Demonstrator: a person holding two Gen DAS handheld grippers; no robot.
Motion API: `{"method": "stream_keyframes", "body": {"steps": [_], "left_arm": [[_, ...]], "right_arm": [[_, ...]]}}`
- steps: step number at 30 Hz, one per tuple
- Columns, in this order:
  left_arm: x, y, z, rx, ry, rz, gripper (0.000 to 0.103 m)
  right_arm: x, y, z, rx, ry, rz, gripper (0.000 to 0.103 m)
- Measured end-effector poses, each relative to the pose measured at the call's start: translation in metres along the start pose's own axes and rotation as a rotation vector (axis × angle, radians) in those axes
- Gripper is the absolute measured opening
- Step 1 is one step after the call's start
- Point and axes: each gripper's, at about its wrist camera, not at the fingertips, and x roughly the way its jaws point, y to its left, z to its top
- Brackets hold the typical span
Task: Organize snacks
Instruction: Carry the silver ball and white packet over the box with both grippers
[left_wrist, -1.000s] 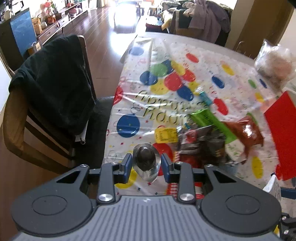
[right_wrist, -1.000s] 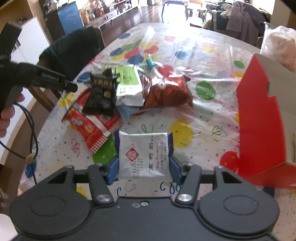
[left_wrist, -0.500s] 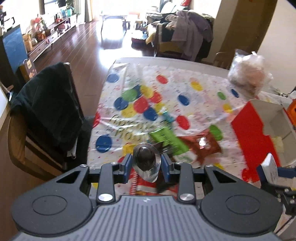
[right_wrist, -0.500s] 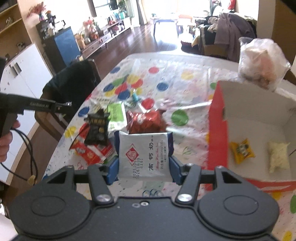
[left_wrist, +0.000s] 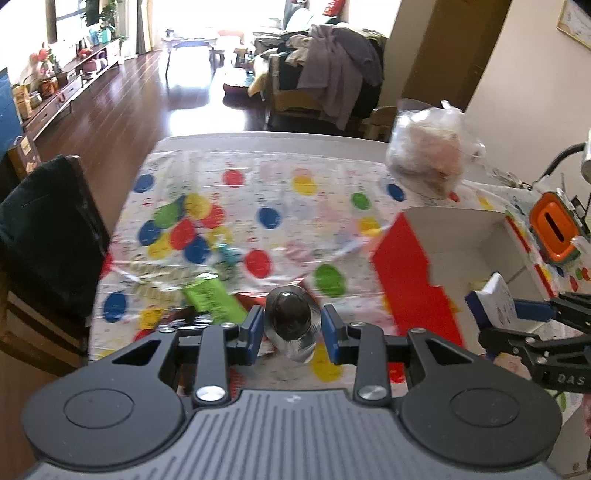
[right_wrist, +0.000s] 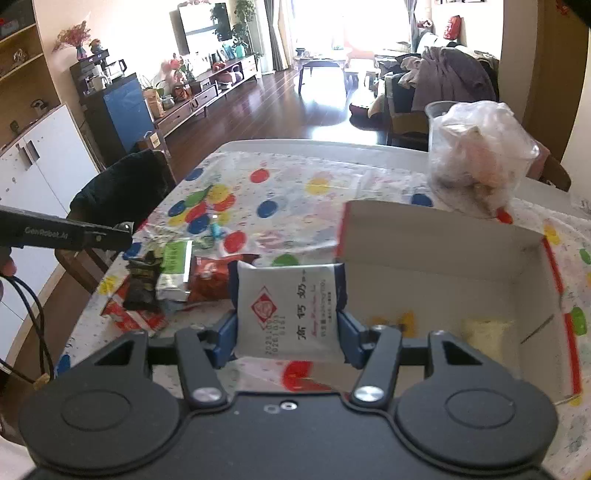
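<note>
A table under a spotted cloth carries an open red box ahead right of the tool, snack packets ahead left, a plastic bag beyond.

Your left gripper and right gripper are matte black, with blue pads, silver screws and two round discs each.

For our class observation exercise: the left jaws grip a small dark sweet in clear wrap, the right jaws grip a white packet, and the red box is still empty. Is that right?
Not quite. The red box is not empty: the right wrist view shows a yellow snack and a pale snack inside. The left gripper does hold the dark sweet, the right gripper the white packet.
</note>
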Motion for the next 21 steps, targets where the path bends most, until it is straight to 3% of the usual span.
{"method": "stream_keyframes", "body": {"steps": [12, 21], "left_arm": [[0.024, -0.103, 0.011, 0.045, 0.034, -0.055, 0.033], [0.071, -0.176, 0.011, 0.113, 0.142, -0.086, 0.033]], "right_arm": [[-0.009, -0.093, -0.006, 0.034, 0.023, -0.015, 0.056], [0.010, -0.153, -0.006, 0.060, 0.066, -0.050, 0.056]]}}
